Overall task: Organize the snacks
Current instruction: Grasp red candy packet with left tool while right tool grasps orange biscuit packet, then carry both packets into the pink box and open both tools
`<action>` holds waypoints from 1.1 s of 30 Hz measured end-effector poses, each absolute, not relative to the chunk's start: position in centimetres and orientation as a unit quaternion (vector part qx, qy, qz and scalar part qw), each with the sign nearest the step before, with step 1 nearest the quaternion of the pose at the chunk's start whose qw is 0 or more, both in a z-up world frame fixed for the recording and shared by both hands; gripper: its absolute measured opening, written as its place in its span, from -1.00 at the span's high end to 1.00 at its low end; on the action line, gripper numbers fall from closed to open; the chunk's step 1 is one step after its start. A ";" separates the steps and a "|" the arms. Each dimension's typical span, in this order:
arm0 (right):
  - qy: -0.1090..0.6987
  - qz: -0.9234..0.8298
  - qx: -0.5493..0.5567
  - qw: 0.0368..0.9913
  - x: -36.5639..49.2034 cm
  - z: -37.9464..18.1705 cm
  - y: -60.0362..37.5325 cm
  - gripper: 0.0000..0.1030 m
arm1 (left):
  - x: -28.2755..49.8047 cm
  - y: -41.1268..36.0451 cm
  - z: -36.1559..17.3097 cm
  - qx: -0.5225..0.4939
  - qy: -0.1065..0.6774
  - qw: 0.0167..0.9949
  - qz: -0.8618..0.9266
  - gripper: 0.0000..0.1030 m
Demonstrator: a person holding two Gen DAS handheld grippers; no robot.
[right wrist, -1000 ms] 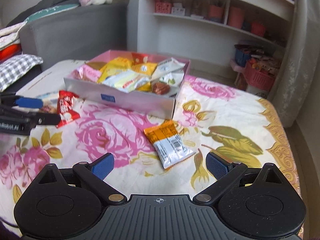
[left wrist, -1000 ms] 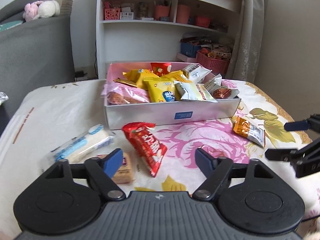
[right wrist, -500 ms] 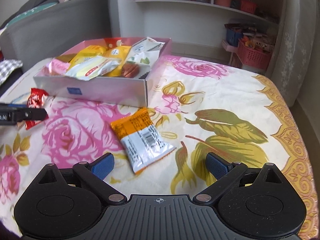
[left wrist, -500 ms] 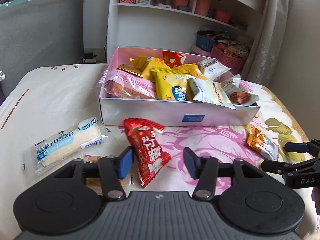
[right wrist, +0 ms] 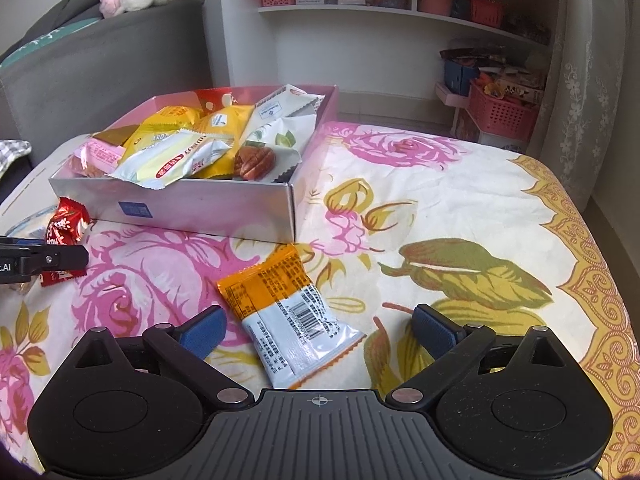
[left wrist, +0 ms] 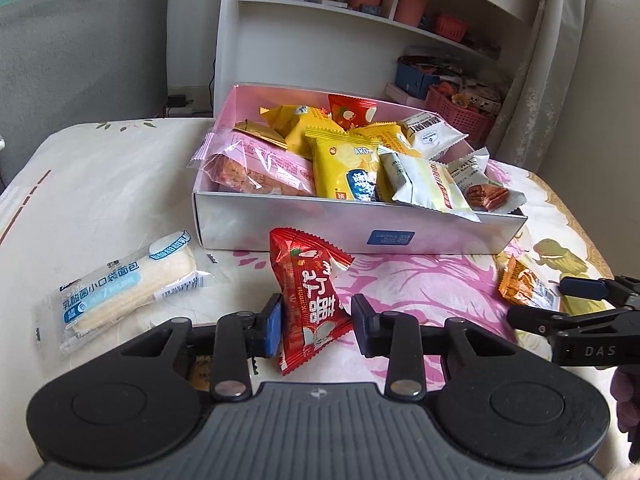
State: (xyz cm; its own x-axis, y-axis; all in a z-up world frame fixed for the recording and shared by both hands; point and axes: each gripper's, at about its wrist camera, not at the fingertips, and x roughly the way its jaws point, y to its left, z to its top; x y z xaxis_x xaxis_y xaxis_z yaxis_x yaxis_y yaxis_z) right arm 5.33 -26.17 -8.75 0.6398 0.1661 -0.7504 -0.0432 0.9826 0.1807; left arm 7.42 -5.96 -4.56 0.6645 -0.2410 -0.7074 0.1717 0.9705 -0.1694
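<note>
Left gripper (left wrist: 316,322): jaws just closing around red packet (left wrist: 310,292), near the box (left wrist: 360,236) | right gripper (right wrist: 316,330): spread around orange packet (right wrist: 290,312) | risk: slippery wrapper may slide free.

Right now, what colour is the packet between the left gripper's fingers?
Red with white print; clearest in the left wrist view.

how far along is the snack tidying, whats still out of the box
Mostly done: the pink box already holds many packets. In hand: the left gripper has just been closing around the red packet. Left: the orange packet between the open right gripper, and the white bread packet.
</note>
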 end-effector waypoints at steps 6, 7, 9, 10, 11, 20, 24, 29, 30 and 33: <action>0.418 0.072 0.075 0.902 5.3 -8.4 -25.9 -0.73 | 7.5 -6.1 -4.4 -0.044 0.400 0.907 -0.122 0.39; 0.418 0.075 0.074 0.902 5.3 -8.3 -25.7 -0.69 | 7.5 -6.1 -4.4 -0.044 0.402 0.906 -0.123 0.39; 0.417 0.082 0.073 0.902 5.2 -8.1 -25.4 -0.50 | 7.5 -6.1 -4.3 -0.044 0.406 0.904 -0.125 0.40; 0.416 0.085 0.072 0.902 5.2 -7.9 -25.2 -0.44 | 7.5 -6.1 -4.3 -0.044 0.407 0.904 -0.125 0.40; 0.416 0.088 0.071 0.902 5.2 -7.8 -25.0 -0.34 | 7.5 -6.1 -4.3 -0.045 0.409 0.903 -0.126 0.40; 0.415 0.121 0.063 0.899 5.1 -7.1 -23.4 0.25 | 7.3 -6.0 -4.1 -0.047 0.417 0.898 -0.133 0.42; 0.417 0.139 0.060 0.896 5.0 -6.9 -22.7 0.25 | 7.2 -6.0 -4.0 -0.048 0.420 0.896 -0.139 0.43; 0.415 0.149 0.089 0.893 5.0 -6.1 -22.7 0.26 | 7.0 -5.7 -3.6 -0.053 0.419 0.894 -0.147 0.44; 0.412 0.151 0.093 0.894 5.0 -5.9 -22.7 0.25 | 7.0 -5.7 -3.5 -0.055 0.419 0.894 -0.149 0.47; 0.406 0.152 0.104 0.895 4.8 -5.2 -22.9 0.25 | 6.9 -5.4 -3.2 -0.063 0.420 0.893 -0.152 0.47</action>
